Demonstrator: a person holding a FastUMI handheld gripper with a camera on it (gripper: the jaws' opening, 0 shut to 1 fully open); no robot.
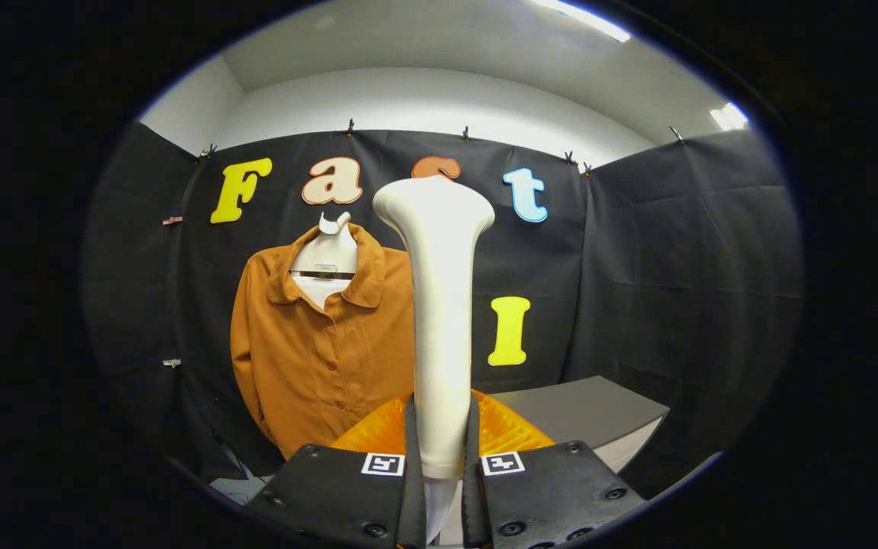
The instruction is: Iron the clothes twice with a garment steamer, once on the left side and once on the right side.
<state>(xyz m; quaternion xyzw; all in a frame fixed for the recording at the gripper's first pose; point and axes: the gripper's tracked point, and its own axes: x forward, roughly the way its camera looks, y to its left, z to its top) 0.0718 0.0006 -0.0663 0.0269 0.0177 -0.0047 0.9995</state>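
Observation:
A white garment steamer (440, 320) stands upright between my fingers, its flared head up top and its handle clamped low down. My gripper (440, 427) is shut on that handle, both fingers pressing its sides. Beyond the steamer hangs an orange-brown buttoned shirt (317, 351) on a white hanger form (326, 252) against the black cloth wall. The steamer hides the shirt's right side. The steamer head is still some way in front of the shirt, to the right of its collar.
A grey table (591, 412) sits to the right beyond the fingers, its edge curving toward me. Black cloth walls (683, 290) close the booth on the left, back and right.

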